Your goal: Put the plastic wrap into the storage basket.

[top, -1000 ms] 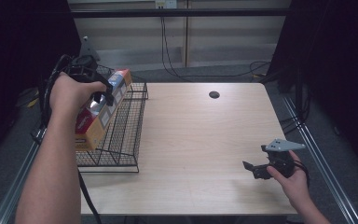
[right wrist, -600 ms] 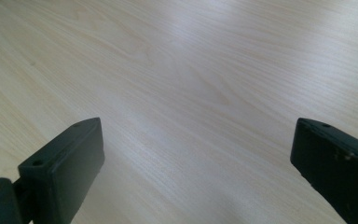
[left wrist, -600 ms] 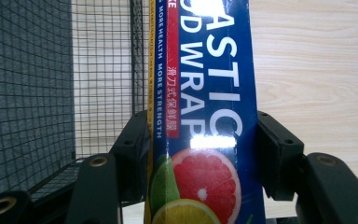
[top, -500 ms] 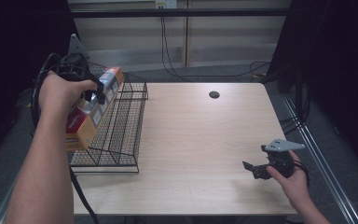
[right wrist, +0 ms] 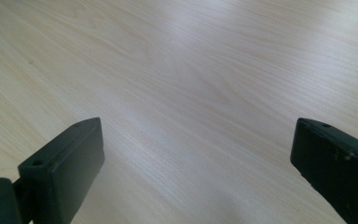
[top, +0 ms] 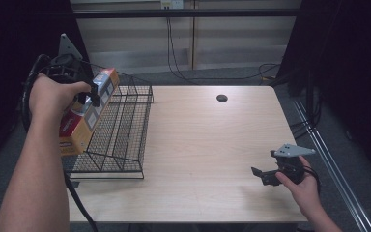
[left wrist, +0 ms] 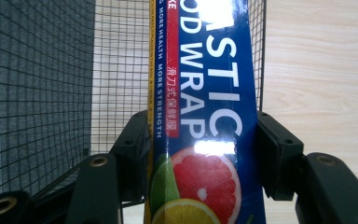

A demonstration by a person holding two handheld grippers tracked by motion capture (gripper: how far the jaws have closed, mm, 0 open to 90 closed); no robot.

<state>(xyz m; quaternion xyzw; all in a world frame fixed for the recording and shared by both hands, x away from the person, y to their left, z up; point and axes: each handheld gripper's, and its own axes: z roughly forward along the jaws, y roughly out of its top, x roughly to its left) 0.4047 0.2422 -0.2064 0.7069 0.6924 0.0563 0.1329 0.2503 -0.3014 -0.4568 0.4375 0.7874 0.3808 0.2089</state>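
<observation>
A long box of plastic food wrap (top: 84, 116), orange and yellow from above and blue with citrus pictures (left wrist: 205, 107) seen close up, is held over the left side of a black wire rack (top: 121, 128). My left gripper (top: 88, 99) is shut on the box, with a jaw pressed to each long side. My right gripper (top: 260, 175) rests low over the table's front right, open, with bare wood between its wide-apart jaws (right wrist: 196, 154).
The light wooden table (top: 207, 140) has a round dark cable hole (top: 221, 98) at its far side. Cables hang behind the table. A metal rail runs along the right edge. The rack's mesh (left wrist: 42, 84) stands just behind the box.
My left hand has carried the box leftward and toward the near side, off the rack's top edge. The right gripper has stayed still.
</observation>
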